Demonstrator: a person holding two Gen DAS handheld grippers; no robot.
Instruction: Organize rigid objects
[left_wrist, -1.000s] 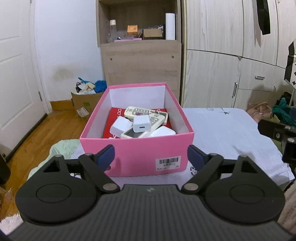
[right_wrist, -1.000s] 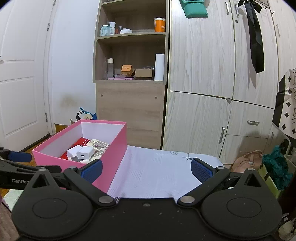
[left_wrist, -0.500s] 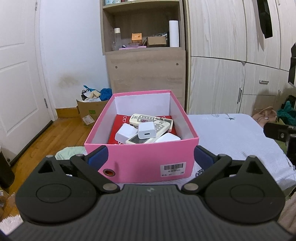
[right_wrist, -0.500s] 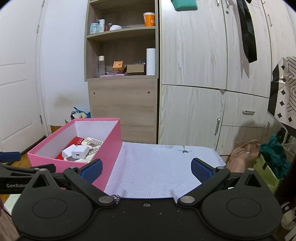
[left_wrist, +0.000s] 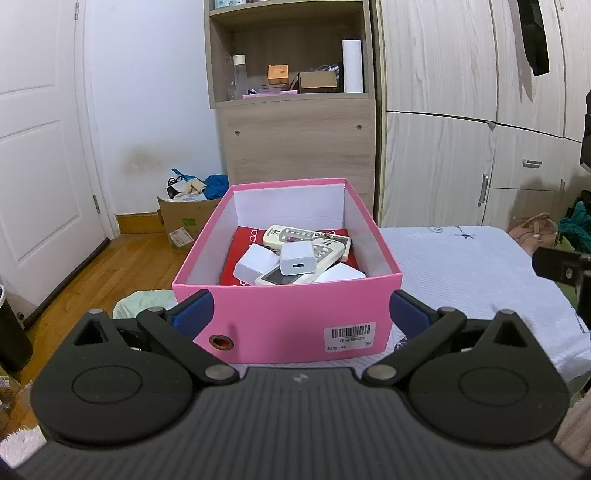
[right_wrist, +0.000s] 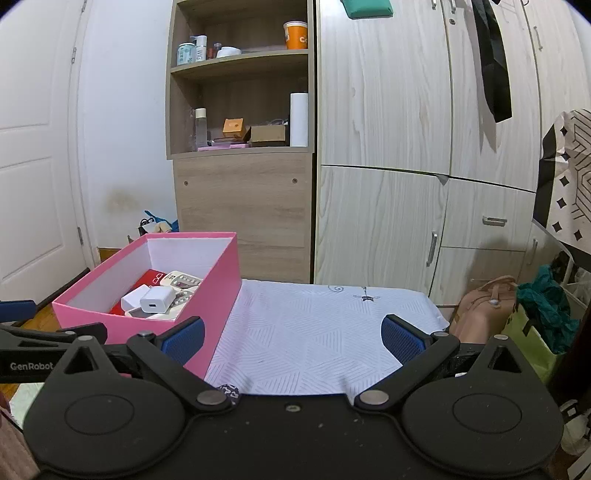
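With both tools released, the left tool (left_wrist: 299, 308) should be lowered squarely over the pink cardboard box (left_wrist: 284, 317); the right tool (right_wrist: 291, 334) is kept clear.

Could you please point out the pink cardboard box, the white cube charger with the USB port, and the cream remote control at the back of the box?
pink cardboard box (left_wrist: 280, 317): left wrist view, front wall.
white cube charger (left_wrist: 297, 257): left wrist view, port face.
cream remote control (left_wrist: 291, 235): left wrist view, button panel.
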